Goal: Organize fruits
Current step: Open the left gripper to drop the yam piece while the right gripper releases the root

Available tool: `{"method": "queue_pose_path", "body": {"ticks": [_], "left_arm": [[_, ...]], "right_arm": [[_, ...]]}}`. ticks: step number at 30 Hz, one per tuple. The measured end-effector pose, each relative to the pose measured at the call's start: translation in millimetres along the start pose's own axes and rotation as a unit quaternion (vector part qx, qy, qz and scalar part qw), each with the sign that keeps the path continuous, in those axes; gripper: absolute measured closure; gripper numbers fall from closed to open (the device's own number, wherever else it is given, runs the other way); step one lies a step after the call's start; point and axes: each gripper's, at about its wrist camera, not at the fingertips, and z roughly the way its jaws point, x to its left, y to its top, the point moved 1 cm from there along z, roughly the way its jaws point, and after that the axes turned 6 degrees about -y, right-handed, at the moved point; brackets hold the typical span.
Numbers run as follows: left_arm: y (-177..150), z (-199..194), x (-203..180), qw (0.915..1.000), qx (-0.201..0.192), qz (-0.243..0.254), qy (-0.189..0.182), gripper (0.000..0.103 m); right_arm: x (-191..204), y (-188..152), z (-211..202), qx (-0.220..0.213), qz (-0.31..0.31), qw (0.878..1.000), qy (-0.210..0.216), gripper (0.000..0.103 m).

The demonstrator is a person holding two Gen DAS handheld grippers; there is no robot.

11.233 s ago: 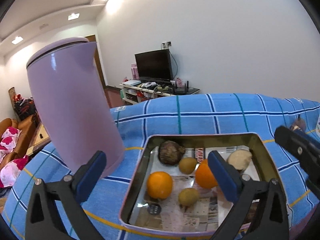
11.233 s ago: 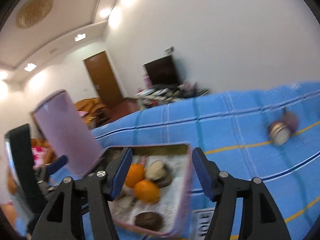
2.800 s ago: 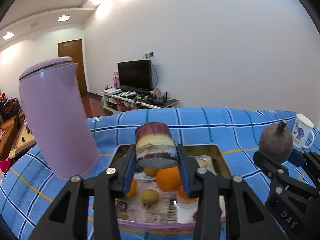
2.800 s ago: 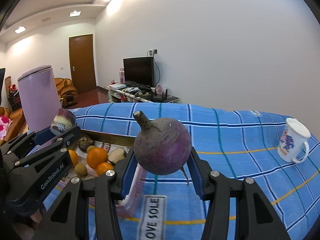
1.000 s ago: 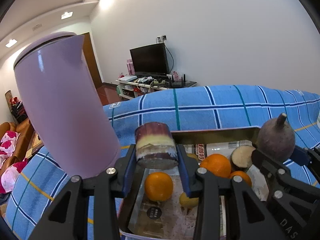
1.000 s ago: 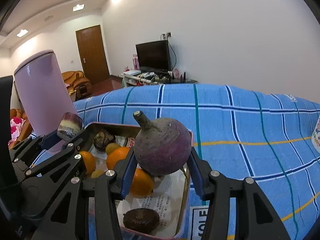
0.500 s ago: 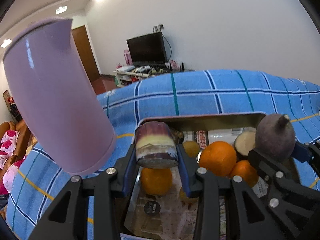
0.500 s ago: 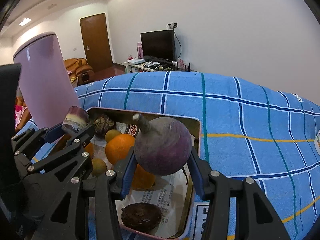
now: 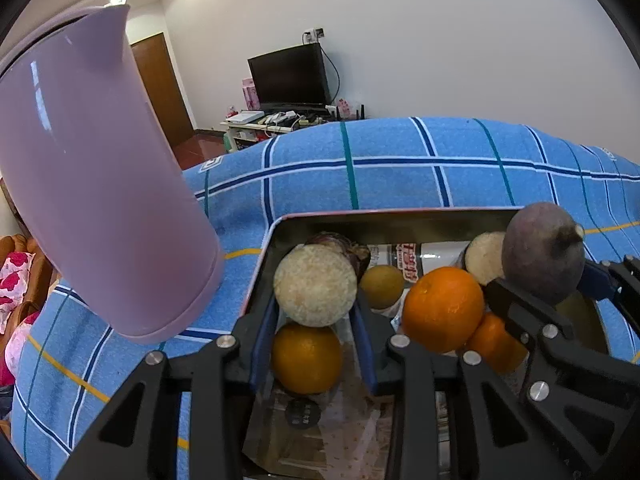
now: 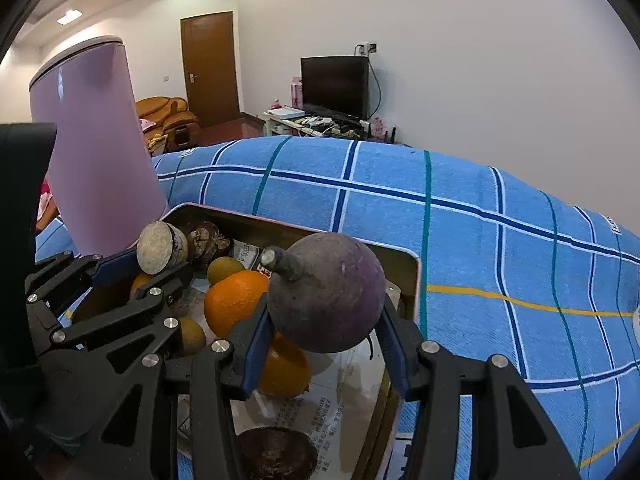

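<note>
Left gripper: the jaws are closing, and a short cut root piece with purple skin sits between the blue pads, its pale cut face turned toward the camera. The piece hangs above the left part of a rectangular metal tray, directly over an orange lying on the paper lining.

Right gripper: the jaws stand narrow and clamp a round purple turnip at its lower sides; the stem stub points up and to the left. The turnip is held above the right part of the tray, over a second orange.

Tray contents, right wrist view: a large orange, two small brown-green fruits, a dark wrinkled item at the far left corner, and a dark round piece at the near edge.

The tray rests on a blue checked cloth. A tall lilac kettle stands on the cloth just beside the tray's left wall
</note>
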Motion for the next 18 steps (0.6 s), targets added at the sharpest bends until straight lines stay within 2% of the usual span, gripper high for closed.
{"method": "queue_pose_path", "body": {"ticks": [9, 18], "left_arm": [[-0.3, -0.5, 2.8, 1.0, -0.003, 0.004, -0.004, 0.065], [-1.6, -7.2, 3.8, 0.9998, -0.017, 0.007, -0.005, 0.065]], "right_arm": [[-0.6, -2.1, -0.7, 0.0, -0.01, 0.999, 0.038, 0.051], [-3.3, -2.4, -1.2, 0.001, 0.013, 0.996, 0.083, 0.051]]}}
